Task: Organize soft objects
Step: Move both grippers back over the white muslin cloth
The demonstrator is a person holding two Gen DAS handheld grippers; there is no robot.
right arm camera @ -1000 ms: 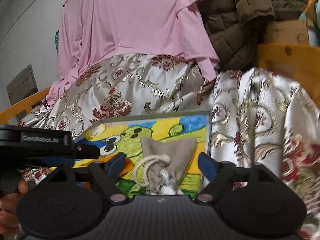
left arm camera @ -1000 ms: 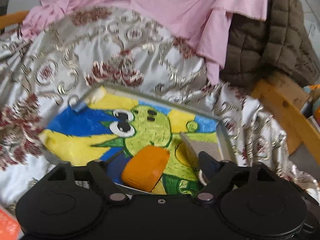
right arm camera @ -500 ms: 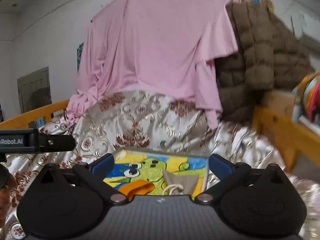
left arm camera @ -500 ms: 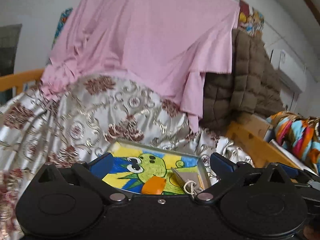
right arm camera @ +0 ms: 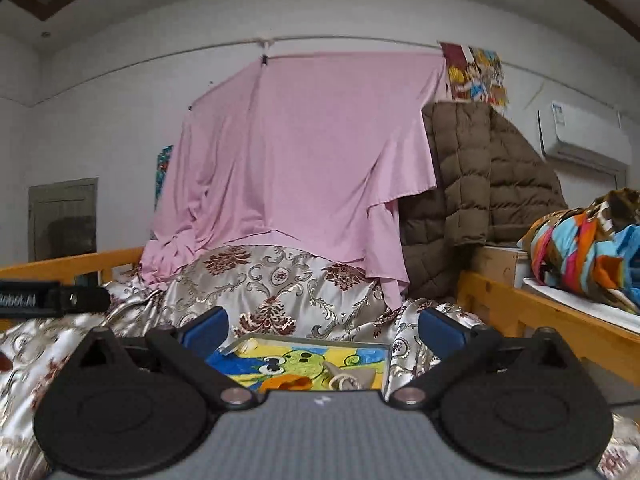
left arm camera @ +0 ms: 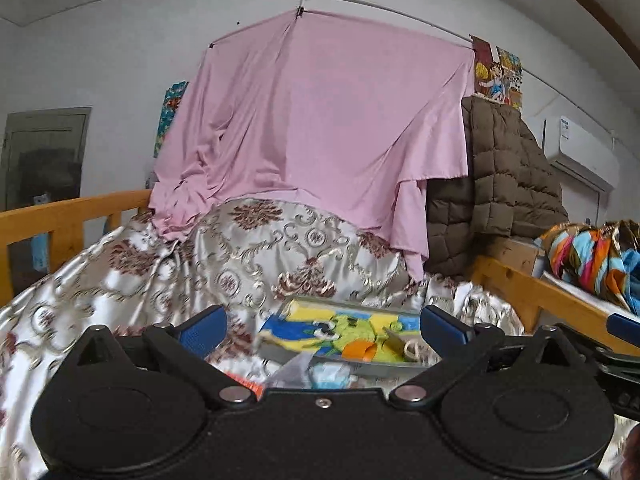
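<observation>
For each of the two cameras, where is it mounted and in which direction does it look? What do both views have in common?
Left wrist view: sits on the left claw, facing roughly level over the patterned bedspread toward the hanging pink sheet; its own open blue fingertips show, and the other claw's edge at far right.
Right wrist view: sits on the right claw, facing the same way; its open blue fingertips show, and the left claw's black body at far left.
Shared: the cartoon-painted tray holding an orange object and a drawstring pouch, the brown quilted jacket.

Orange soft piece and drawstring pouch lie side by side — on the cartoon-painted tray.
</observation>
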